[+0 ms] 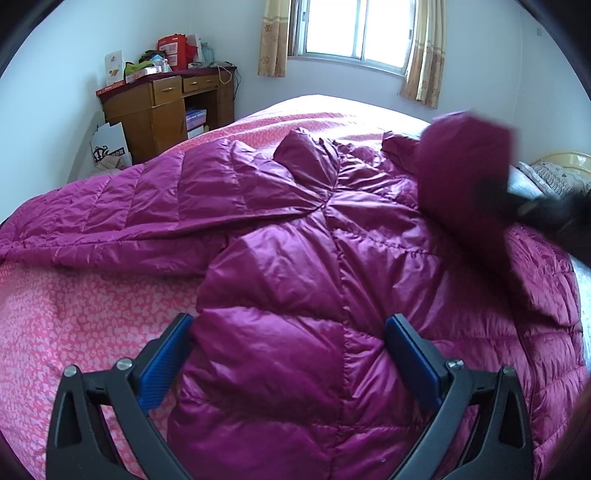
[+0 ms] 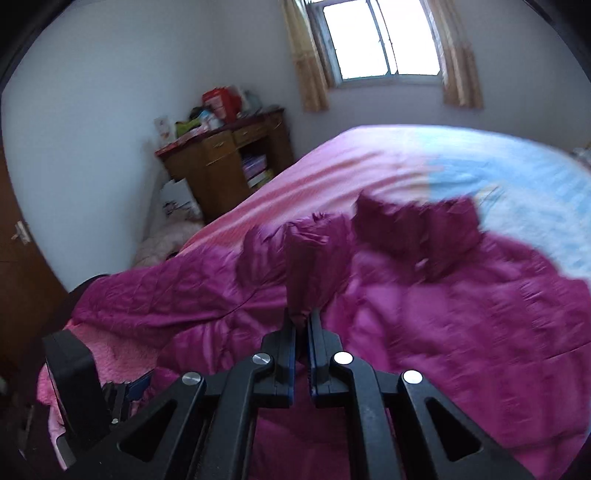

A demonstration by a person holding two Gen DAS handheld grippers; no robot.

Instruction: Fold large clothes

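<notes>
**Ana:** On the bed [image 1: 66, 317] lies one magenta quilted coat [image 1: 295, 258], spread across the pink patterned cover. I count two grippers, one window [image 1: 358, 29] with two curtains, and one wooden desk [image 1: 166, 107].

**Ben:** Which way does the coat run?

**Ana:** Its long axis crosses the bed from side to side: one end reaches toward the desk side, and the hood points toward the window.

**Ben:** And the grippers?

**Ana:** The left gripper [image 1: 290, 341] sits at the coat's near edge with its jaws spread wide. A fold of the coat bulges between the blue pads [image 1: 168, 356], but I can't tell whether they press on it. The right gripper [image 2: 302, 325] has its jaws nearly together, pinching a strip of the coat that stands up above the bed (this view is blurred). In the left view the right gripper [image 1: 546, 212] is a dark smear beside a lifted flap.

**Ben:** The room?

**Ana:** White walls. The desk stands in the corner beyond the bed, piled with boxes. Bedding on the far side from the desk looks pale blue.
</notes>
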